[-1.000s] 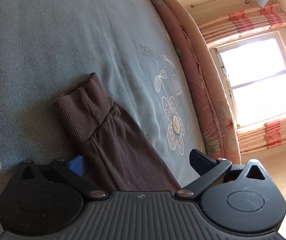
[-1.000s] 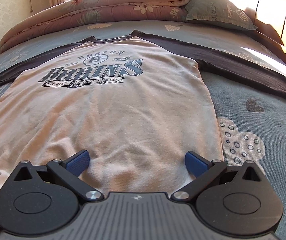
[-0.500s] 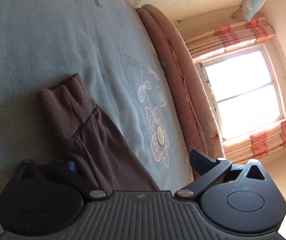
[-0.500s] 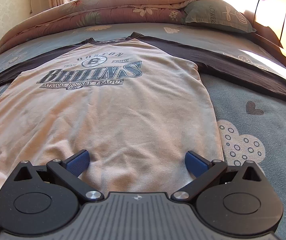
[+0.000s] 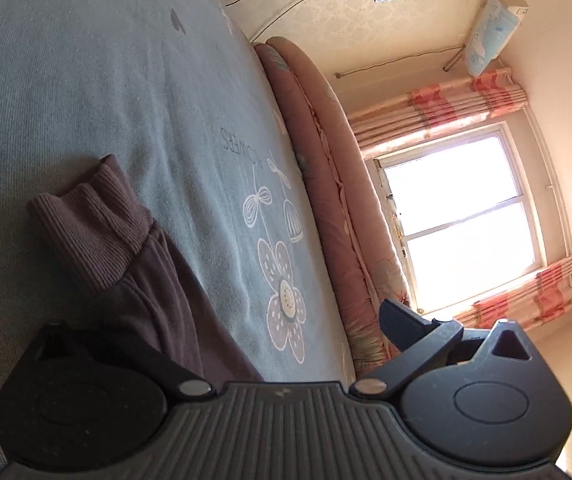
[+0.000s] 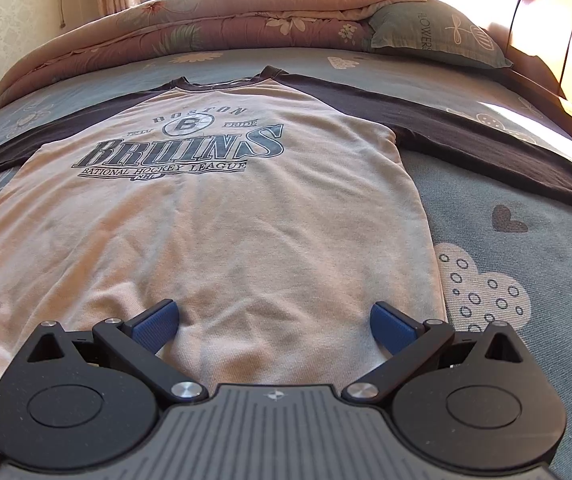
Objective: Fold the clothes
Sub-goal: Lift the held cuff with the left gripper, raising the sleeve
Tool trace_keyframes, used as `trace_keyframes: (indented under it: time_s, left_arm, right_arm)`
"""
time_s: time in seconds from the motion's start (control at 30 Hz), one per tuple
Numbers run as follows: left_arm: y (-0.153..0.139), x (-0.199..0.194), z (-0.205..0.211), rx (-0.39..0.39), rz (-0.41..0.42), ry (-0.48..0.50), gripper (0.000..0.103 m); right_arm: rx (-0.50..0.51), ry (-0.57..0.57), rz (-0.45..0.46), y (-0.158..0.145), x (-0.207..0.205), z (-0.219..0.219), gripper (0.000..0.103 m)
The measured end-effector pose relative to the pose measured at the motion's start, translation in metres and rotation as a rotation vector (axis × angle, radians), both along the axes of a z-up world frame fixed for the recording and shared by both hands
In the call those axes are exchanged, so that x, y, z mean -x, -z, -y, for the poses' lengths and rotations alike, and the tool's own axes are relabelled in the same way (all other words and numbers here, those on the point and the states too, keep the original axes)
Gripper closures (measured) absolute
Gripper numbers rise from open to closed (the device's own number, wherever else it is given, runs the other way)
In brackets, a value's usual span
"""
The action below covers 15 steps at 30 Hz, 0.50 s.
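In the left wrist view, the dark brown sleeve with its ribbed cuff (image 5: 89, 224) lies at lower left on the grey-blue flower-printed bedsheet (image 5: 85, 80), running under the left hand-held gripper (image 5: 241, 344), whose fingers stand spread apart. In the right wrist view, the cream sweatshirt with dark raglan sleeves and "Bruins" print (image 6: 213, 208) lies flat, face up, filling the centre of the frame; the right hand-held gripper (image 6: 273, 318) is spread wide over its hem.

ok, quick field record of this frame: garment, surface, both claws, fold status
garment: sweatshirt, cream body, dark sleeves, lying flat, print up
surface: bedsheet, blue-grey
left claw: open, straddling the dark sleeve behind the ribbed cuff
right claw: open, over the sweatshirt's lower body, gripping nothing
fold status: no fold made yet
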<state>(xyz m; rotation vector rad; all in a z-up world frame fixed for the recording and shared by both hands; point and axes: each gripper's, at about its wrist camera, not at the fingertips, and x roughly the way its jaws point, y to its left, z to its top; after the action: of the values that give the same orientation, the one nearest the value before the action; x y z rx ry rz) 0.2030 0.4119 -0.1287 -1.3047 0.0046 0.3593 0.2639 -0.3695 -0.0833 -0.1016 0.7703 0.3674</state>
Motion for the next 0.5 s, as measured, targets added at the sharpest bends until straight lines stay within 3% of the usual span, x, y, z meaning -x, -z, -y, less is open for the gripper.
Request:
trace_keyframes:
  time_s: [0.1,0.3,0.5]
  left_arm:
    - [-0.001,-0.005,-0.008,0.03,0.056,0.011,0.001]
    - [-0.018,-0.015,-0.011,-0.011,0.089,0.061,0.001]
    - [-0.047,-0.028,0.004,-0.05,0.083,0.12,0.001]
  right_arm:
    - [-0.002,-0.001,0.004,-0.002,0.001,-0.001,0.0]
    - [-0.069,-0.075,0.084,-0.028,0.002,-0.015,0.0]
    - [-0.106,-0.271,0.106,-0.048,-0.028,-0.063,0.0]
